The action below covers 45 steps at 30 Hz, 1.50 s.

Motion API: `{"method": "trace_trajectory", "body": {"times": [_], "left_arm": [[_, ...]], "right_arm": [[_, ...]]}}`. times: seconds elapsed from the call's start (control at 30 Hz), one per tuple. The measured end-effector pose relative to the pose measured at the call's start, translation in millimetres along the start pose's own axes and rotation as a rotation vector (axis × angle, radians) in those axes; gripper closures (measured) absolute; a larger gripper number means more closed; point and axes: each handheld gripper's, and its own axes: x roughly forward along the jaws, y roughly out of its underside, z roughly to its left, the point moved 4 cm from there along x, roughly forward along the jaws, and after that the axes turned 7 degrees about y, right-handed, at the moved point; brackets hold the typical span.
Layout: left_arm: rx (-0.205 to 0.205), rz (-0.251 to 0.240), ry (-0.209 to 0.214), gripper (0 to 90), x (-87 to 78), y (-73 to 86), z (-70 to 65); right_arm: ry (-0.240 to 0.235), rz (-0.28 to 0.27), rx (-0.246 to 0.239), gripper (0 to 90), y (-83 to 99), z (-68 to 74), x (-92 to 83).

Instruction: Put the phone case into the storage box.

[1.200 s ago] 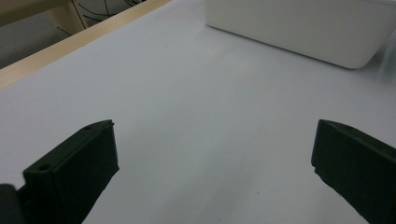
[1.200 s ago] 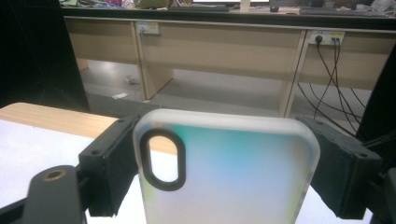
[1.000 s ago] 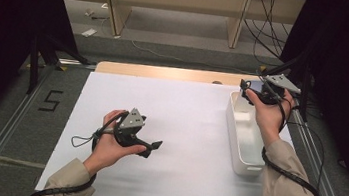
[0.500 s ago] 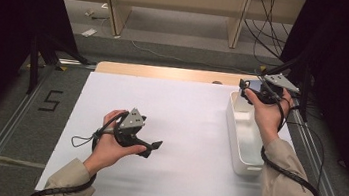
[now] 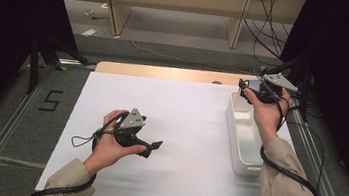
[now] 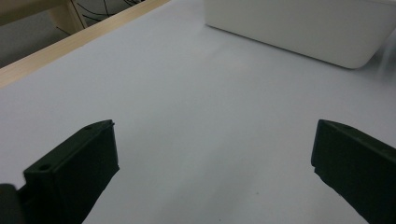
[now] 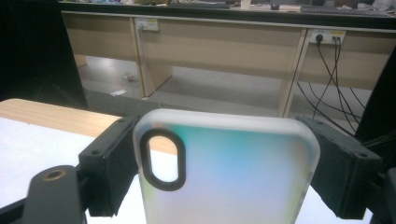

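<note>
Right gripper (image 7: 224, 186), upper right of the high view, pinches a phone case (image 7: 229, 172) above the white bin (image 5: 243, 136); a slackened grip could drop it outside. Left gripper (image 6: 215, 177) rests spread, lower left.
</note>
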Motion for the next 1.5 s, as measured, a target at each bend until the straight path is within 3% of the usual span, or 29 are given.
{"method": "trace_trajectory", "body": {"times": [1.5], "left_arm": [[-0.001, 0.002, 0.003, 0.2, 0.7, 1.0, 0.0]], "right_arm": [[0.015, 0.023, 0.001, 18.5, 4.9, -4.2, 14.5]]}}
